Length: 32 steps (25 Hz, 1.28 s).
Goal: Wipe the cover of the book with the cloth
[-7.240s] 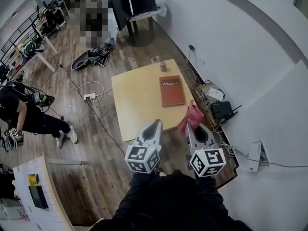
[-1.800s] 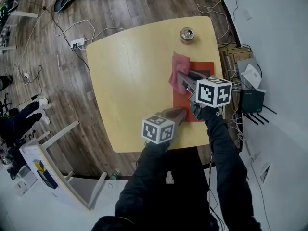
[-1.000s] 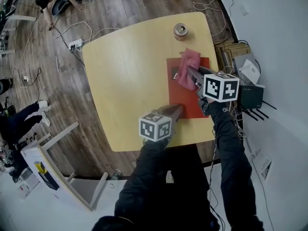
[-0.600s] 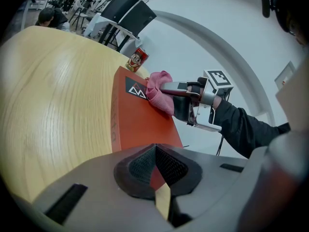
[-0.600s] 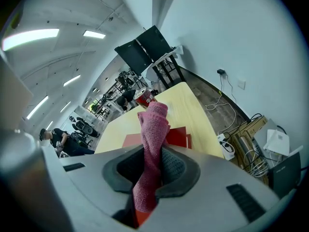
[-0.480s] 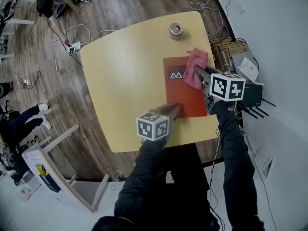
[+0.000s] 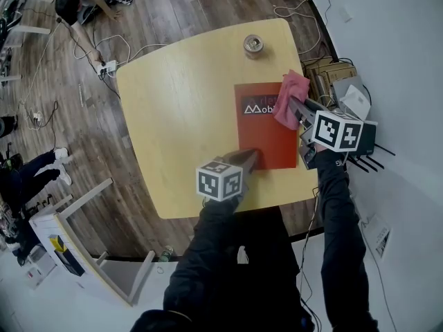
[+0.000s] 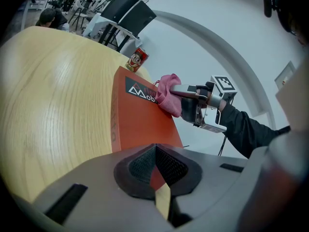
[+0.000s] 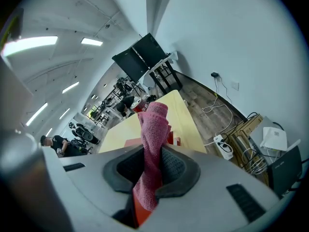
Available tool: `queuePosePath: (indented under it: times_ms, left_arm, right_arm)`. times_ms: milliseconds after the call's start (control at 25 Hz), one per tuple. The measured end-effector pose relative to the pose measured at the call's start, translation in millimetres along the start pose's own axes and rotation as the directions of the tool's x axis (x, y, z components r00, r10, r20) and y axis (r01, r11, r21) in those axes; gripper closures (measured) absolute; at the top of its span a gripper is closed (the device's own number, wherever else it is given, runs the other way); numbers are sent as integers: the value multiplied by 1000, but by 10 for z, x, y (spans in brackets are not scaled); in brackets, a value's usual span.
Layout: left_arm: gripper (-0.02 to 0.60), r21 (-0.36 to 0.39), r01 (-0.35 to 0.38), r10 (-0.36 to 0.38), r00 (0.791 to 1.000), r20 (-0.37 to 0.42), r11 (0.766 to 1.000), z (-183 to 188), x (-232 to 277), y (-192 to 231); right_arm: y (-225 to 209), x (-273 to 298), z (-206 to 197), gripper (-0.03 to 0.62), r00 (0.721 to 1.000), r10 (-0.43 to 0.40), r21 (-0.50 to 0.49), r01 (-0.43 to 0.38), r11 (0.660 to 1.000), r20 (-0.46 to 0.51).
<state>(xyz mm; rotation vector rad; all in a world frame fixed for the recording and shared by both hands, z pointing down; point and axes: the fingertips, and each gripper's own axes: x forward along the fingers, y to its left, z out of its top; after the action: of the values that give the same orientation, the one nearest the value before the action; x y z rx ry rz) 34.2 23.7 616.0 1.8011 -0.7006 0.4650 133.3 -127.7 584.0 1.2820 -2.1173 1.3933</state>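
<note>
A red-orange book (image 7: 266, 126) lay flat on the pale wooden table (image 7: 180, 116), right of centre in the head view, with its white title lettering toward the top of the frame. The right gripper (image 7: 294, 106) came in from the right edge of the table, its jaws closed on a pink cloth (image 7: 291, 88). In the right gripper view the cloth ran up between the pads and stood out past the tips in a bunched fold. The bunched end sat at the book's upper right corner, over the end of the lettering and against the cover.

The left gripper (image 7: 249, 159) was at the lower left corner of the book. Its jaws were drawn together with nothing between them, and the tips were down on the cover just inside the edge.

A small printed drink can (image 7: 254, 45) stood upright near the table's top edge, apart from the book.
</note>
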Motion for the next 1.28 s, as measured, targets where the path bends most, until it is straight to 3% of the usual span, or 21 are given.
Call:
queuePosePath:
  times_ms: [280,840,1280]
  left_arm:
    - [548,-4,2,-2,1000,0,1000,4,-7,-6]
    - [548,1,13,-13,1000,7,1000,-8,-12,-13]
    - [548,3,22,-22,1000,10,1000,0,-14,-9]
  right_arm:
    - [401,-22,20,514,994,106,30,-107,994,36]
    - [1121,489,-434,514,961,256,16,-256,967,-108]
    - [986,640,-649,516,960,218,-11,-223,975,-176]
